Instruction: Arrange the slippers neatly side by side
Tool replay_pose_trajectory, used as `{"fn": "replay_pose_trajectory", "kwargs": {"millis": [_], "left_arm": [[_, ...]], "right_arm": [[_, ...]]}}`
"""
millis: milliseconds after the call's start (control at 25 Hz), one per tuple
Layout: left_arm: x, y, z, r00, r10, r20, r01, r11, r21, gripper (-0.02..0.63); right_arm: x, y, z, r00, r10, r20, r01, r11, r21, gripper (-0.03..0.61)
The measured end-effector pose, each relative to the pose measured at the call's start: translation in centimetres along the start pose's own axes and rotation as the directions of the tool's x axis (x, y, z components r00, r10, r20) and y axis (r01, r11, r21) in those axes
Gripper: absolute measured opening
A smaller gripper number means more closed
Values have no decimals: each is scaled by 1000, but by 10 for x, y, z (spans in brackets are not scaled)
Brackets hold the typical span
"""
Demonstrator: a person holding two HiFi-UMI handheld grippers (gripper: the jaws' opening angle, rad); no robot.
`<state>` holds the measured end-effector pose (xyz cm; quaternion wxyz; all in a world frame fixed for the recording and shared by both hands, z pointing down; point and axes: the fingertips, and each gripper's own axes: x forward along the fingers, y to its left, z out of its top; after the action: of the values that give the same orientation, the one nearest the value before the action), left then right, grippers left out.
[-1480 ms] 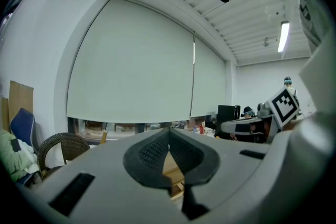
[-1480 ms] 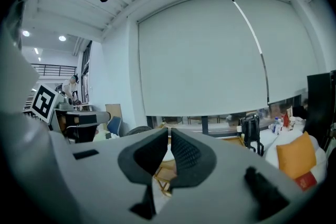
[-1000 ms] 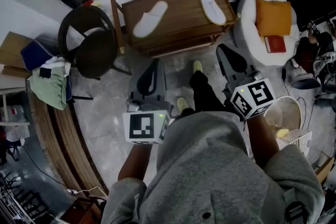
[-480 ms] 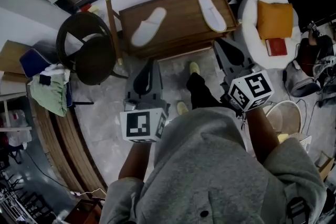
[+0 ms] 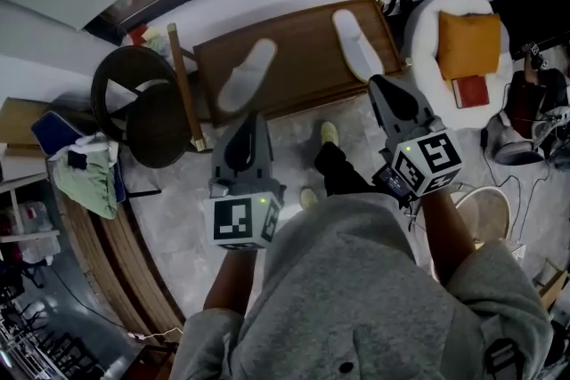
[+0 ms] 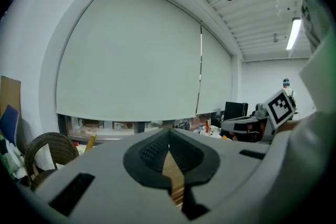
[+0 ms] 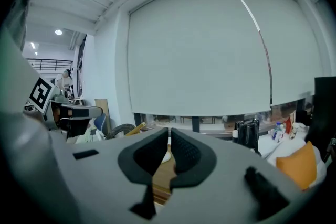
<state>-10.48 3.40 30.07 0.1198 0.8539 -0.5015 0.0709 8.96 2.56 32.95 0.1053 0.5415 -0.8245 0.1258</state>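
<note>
My left gripper (image 5: 250, 125) and right gripper (image 5: 381, 89), both clamped shut and empty, hang at the wooden table's (image 5: 303, 58) near edge. The left slipper (image 5: 247, 74) and right slipper (image 5: 358, 43) lie on the table, well apart. Arriving unopened, I could knock the right slipper off the table's end.

Two slippers (image 5: 247, 74) (image 5: 358, 44) on seemingly wooden table (image 5: 303, 49)

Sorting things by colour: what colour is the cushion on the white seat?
Orange. The cushion shows best in the head view.
</note>
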Motion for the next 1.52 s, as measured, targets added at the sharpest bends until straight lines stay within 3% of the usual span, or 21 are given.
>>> {"fn": "replay_pose_trajectory", "kwargs": {"millis": [440,960,1320,1520], "left_arm": [[68,9,-1,997,30,-70,-32,999,-26,15],[134,9,8,991,89,-96,-90,996,-12,15],[167,14,8,985,134,-109,-135,991,-3,15],[174,16,8,979,166,-115,-168,986,-2,15]], "right_arm": [[49,-72,6,997,15,-77,-21,996,-83,32],[91,-125,0,984,112,-136,-130,983,-130,32],[118,-137,-11,948,242,-206,-283,937,-204,32],[126,-138,-27,912,309,-270,-373,898,-233,32]]}}
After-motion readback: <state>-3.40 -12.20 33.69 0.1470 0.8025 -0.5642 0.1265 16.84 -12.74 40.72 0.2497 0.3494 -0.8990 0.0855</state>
